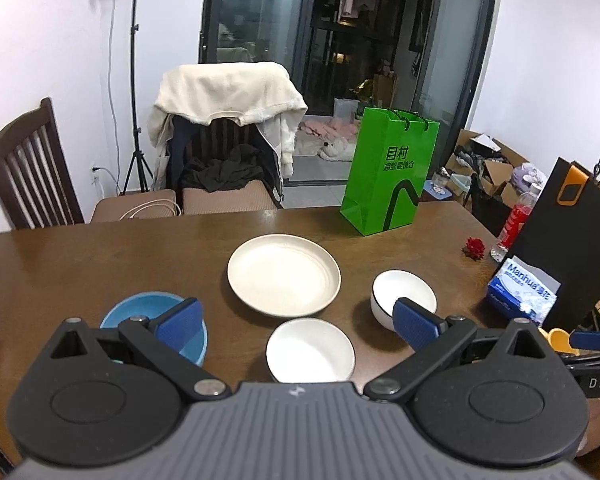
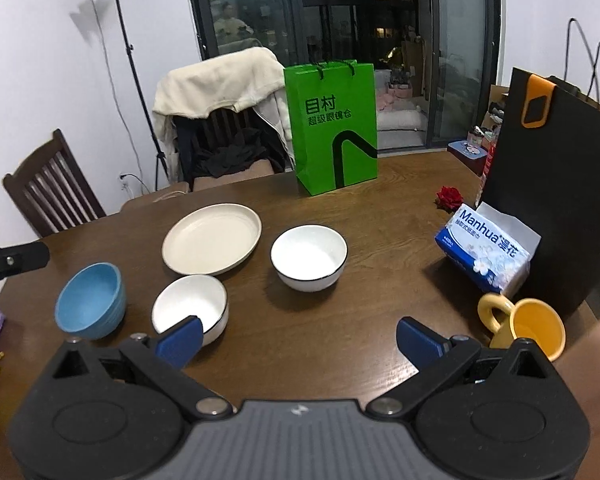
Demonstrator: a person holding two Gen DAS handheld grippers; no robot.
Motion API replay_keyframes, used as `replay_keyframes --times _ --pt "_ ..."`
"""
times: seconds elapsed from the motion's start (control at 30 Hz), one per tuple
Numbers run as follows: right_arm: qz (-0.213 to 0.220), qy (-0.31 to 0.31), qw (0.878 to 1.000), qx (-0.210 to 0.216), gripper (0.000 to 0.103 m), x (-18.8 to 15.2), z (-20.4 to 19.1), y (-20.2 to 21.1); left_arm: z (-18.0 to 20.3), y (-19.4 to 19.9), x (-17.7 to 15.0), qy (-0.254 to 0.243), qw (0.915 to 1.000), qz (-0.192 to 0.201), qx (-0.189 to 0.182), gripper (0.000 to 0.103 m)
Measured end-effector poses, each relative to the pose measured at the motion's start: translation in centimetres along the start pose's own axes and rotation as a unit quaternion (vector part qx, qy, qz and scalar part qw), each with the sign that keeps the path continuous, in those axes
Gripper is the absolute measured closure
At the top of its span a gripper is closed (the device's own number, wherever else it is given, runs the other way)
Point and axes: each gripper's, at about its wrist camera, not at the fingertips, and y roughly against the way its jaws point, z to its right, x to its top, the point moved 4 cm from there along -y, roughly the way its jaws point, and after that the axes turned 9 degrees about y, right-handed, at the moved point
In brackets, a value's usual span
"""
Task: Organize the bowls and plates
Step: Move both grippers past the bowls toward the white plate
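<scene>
Both sets of jaws stand spread wide and hold nothing: the left gripper [image 1: 298, 322] hangs above the near white bowl [image 1: 311, 350], the right gripper [image 2: 298, 338] over bare table [image 2: 340, 200]. Read from nine o'clock to three in the right wrist view, the blue bowl [image 2: 90, 300] comes first, then the near white bowl [image 2: 190, 308], the cream plate [image 2: 212, 238] at about eleven, the black-rimmed white bowl [image 2: 309, 258] at twelve, and a yellow mug [image 2: 528, 326] at three. All the dishes sit apart, so sorting looks not yet begun. The next move probably calls for lowering over one bowl's rim, pinching it, and nesting it in another.
</scene>
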Motion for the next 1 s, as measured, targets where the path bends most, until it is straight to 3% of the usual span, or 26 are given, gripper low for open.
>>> replay_keyframes --times 0.47,1.0 --pt "-0.042 0.001 0.999 -0.011 0.0 5.3 0.4 -7.9 0.6 -8.8 4.8 -0.012 0.999 -0.036 -0.023 0.0" --pt "-0.088 -0.022 0.996 0.0 0.0 9.7 0.8 -16.6 -2.3 -17.1 8.3 0.007 0.9969 -0.077 0.014 0.0"
